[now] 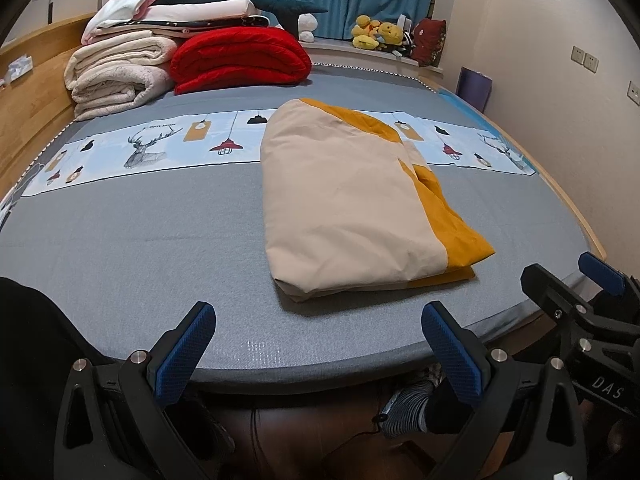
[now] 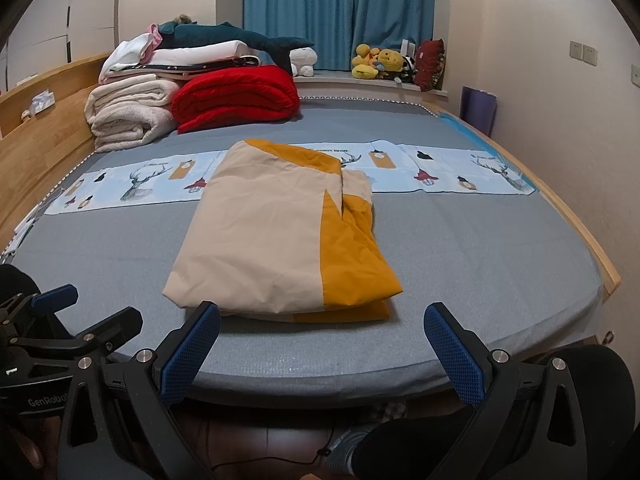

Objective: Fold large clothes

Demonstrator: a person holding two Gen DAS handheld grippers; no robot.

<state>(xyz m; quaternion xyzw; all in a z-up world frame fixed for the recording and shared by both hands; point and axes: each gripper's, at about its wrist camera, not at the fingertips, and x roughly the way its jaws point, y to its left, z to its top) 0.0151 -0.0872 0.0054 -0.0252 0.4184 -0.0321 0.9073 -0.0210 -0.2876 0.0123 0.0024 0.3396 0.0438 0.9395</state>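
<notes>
A beige and mustard-yellow cloth (image 1: pixel 352 208) lies folded in a thick rectangle on the grey bed (image 1: pixel 140 248), its near edge close to the bed's front edge. It also shows in the right wrist view (image 2: pixel 280 240). My left gripper (image 1: pixel 320 348) is open and empty, held at the bed's front edge, to the left of the cloth. My right gripper (image 2: pixel 320 348) is open and empty, just in front of the cloth's near edge. The right gripper also shows in the left wrist view (image 1: pixel 576 280), and the left gripper in the right wrist view (image 2: pixel 88 308).
Rolled white blankets (image 1: pixel 116 76), a red quilt (image 1: pixel 240 58) and stacked linens sit at the bed's far left by the wooden headboard (image 1: pixel 32 92). Plush toys (image 1: pixel 380 34) line the window sill under blue curtains. A patterned strip (image 1: pixel 152 148) crosses the bed. The wall is at right.
</notes>
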